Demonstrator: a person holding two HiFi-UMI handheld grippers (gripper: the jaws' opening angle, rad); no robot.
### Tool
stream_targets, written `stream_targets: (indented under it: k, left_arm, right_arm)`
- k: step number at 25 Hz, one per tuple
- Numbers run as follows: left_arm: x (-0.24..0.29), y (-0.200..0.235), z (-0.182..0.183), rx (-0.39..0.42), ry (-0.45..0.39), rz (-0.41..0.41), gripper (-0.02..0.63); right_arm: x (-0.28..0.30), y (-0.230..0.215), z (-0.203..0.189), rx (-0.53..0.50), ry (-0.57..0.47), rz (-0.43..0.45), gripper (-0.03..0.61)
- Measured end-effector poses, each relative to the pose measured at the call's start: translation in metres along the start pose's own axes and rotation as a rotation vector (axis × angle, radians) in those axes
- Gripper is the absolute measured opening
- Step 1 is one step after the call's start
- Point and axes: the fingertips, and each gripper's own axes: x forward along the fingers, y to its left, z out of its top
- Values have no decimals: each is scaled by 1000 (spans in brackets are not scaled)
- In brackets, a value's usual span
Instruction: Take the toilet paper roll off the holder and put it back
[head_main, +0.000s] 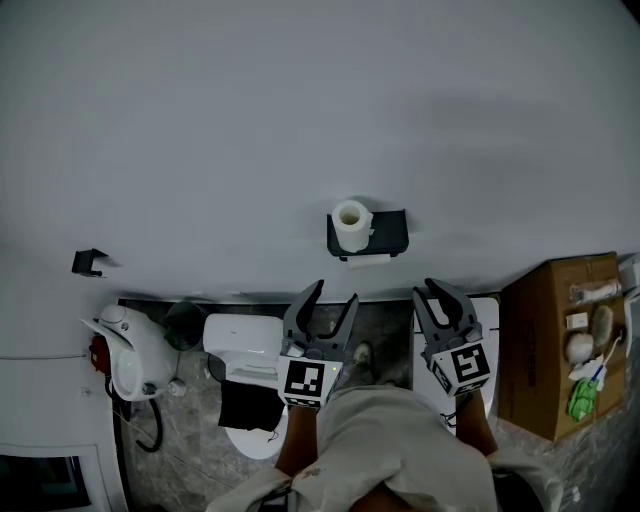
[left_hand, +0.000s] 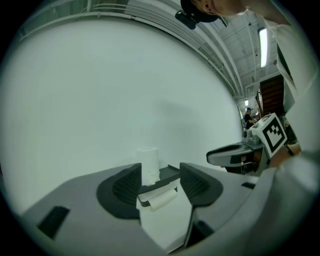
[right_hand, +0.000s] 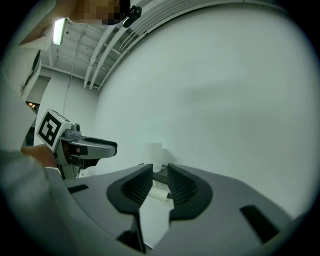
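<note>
A white toilet paper roll (head_main: 351, 224) stands upright on the left end of a black wall holder (head_main: 388, 232). A second roll (head_main: 371, 260) hangs under the holder's shelf. Both grippers hover low and short of the holder, pointing at the wall. My left gripper (head_main: 335, 292) is below the holder, jaws apart with nothing between them. Its view frames the upright roll (left_hand: 148, 162) and the holder (left_hand: 168, 175) in the gap. My right gripper (head_main: 448, 293) is off to the lower right, jaws narrowly apart and empty, with the roll (right_hand: 153, 152) seen beyond them.
A white toilet (head_main: 245, 345) stands below left, with a white fixture (head_main: 130, 352) further left. A cardboard box (head_main: 555, 345) bearing small items stands at the right. A small black hook (head_main: 90, 262) is on the wall at left. The person's clothing fills the bottom centre.
</note>
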Motion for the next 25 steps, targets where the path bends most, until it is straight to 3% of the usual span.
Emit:
stream_targets:
  k: [25]
  left_arm:
    - [52,42,-3,-19,-15,-149,244]
  right_arm:
    - [48,-8,5,-4,27,-116,87]
